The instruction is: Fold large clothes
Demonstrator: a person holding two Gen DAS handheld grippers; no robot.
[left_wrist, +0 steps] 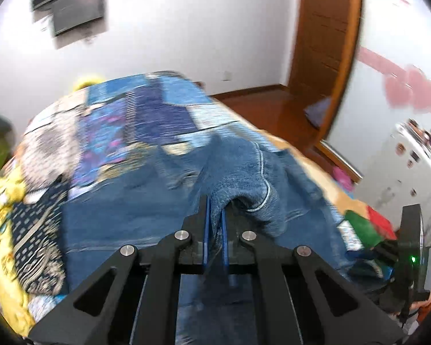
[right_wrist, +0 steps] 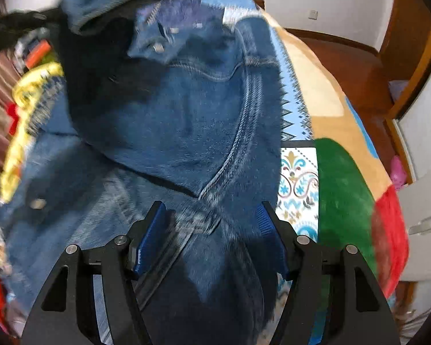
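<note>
1. Jacket (right_wrist: 169,132): a blue denim garment with metal snaps, lying on a bed over a patterned blanket (right_wrist: 298,184). Part of it is lifted off the bed; the rest lies spread and rumpled.
2. Left tool (left_wrist: 215,221): jaws nearly closed, with a stitched denim edge pinched between the blue pads (left_wrist: 206,230). The gripped fabric rises in a bunched ridge from the flat denim below.
3. Right tool (right_wrist: 212,224): jaws wide apart, holding nothing. Denim lies under and between the fingers; contact with the cloth cannot be confirmed.
4. Progress, as judged: early. One portion of the jacket is raised and draped over the rest, which suggests a first fold under way. No neat, flat fold is visible. Remaining work appears to be laying the lifted part down squarely, smoothing it, then folding further.
5. Left view only: the clamped edge, the far end of the bed, a wall-mounted dark screen (left_wrist: 71,3), a wooden door (left_wrist: 321,43), and other crumpled clothes (left_wrist: 23,212) at the bed's left side.
6. Right view only: the jacket's seams, chest pocket and snaps, the raised flap overhead, and the green and red blanket panels at the right.
7. Both views are motion-blurred; fine detail is unreliable.
</note>
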